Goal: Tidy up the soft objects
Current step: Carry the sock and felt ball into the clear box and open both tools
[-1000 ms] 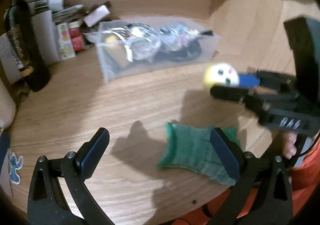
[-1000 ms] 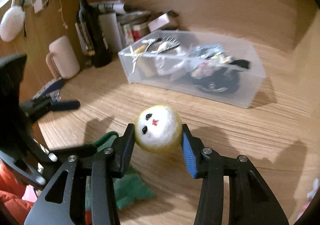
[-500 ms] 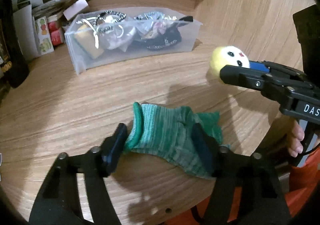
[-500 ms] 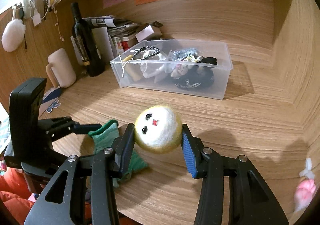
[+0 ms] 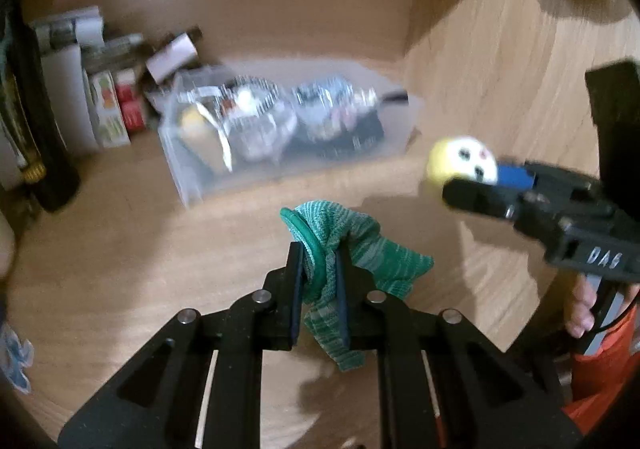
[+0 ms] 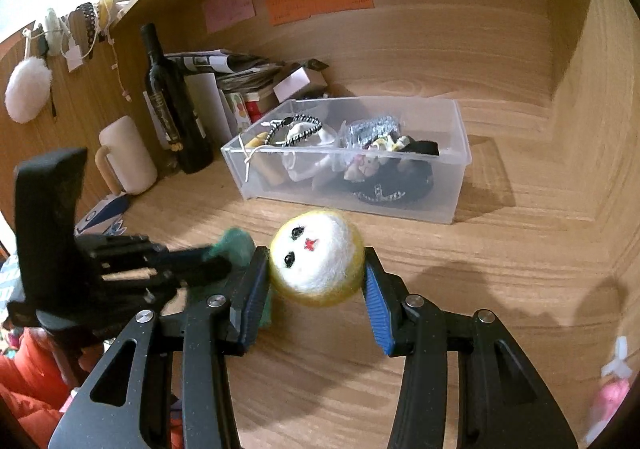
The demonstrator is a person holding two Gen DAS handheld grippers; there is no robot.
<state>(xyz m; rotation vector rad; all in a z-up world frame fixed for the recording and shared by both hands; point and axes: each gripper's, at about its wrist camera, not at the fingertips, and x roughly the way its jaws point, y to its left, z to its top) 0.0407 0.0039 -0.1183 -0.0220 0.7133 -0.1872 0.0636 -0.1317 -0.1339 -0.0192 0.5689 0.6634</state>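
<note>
My left gripper (image 5: 318, 261) is shut on a green knitted sock (image 5: 352, 245) and holds it above the wooden desk; the sock hangs bunched between the jaws. The left gripper also shows in the right wrist view (image 6: 216, 263) with the sock (image 6: 234, 243) at its tip. My right gripper (image 6: 314, 273) is shut on a yellow and white felt ball with a face (image 6: 316, 257). It shows at the right of the left wrist view (image 5: 472, 185), holding the ball (image 5: 460, 161). A clear plastic bin (image 6: 448, 205) with several soft items stands behind.
A dark bottle (image 6: 172, 109), a cream mug (image 6: 128, 157), papers and small boxes (image 6: 240, 89) stand at the back left. Wooden walls close the back and right side. A pink item (image 6: 612, 397) lies at the right edge.
My left gripper has closed on the sock and lifted it off the desk. The right gripper keeps the ball and has moved little.
</note>
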